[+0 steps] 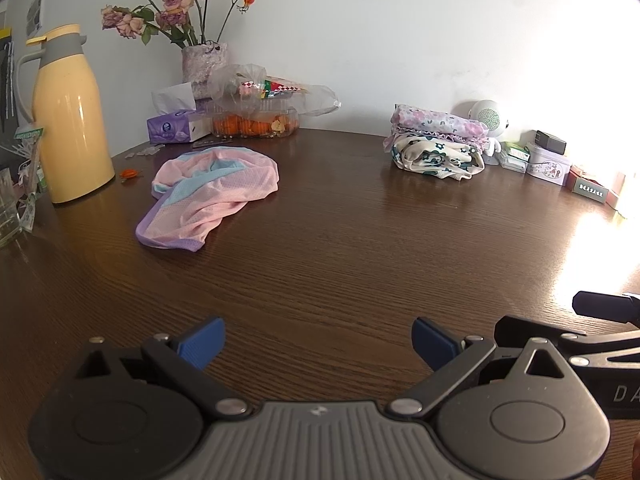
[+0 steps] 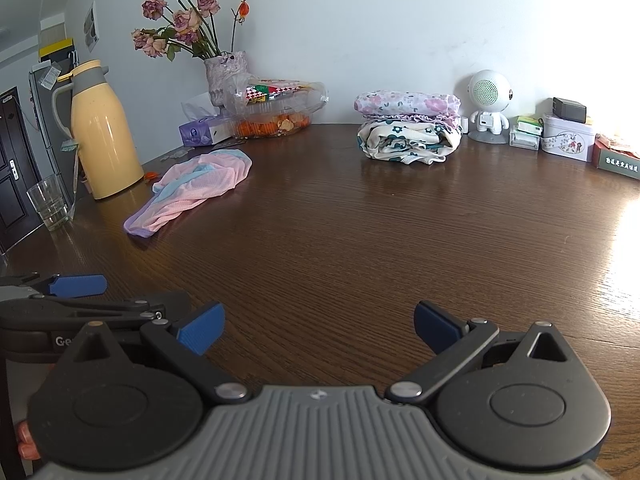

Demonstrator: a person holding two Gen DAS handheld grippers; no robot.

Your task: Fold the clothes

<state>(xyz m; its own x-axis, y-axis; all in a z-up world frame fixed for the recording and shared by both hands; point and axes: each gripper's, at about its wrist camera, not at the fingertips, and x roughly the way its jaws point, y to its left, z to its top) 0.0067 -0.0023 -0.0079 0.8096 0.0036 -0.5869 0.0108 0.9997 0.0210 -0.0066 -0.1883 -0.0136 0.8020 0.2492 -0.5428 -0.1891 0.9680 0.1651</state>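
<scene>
Across the frame, dark brown wood-grain table (image 1: 340,240) against a white wall (image 1: 400,40); crumpled pink-and-blue mesh garment (image 1: 208,192) upper left. Left gripper (image 1: 316,342) and right gripper (image 2: 318,326) spread wide, empty.

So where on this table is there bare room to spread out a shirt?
The wide wood middle of the table is bare, between the pink garment, the folded stack and the two open grippers. The back edge is crowded: thermos, vase, fruit box, tins.
</scene>
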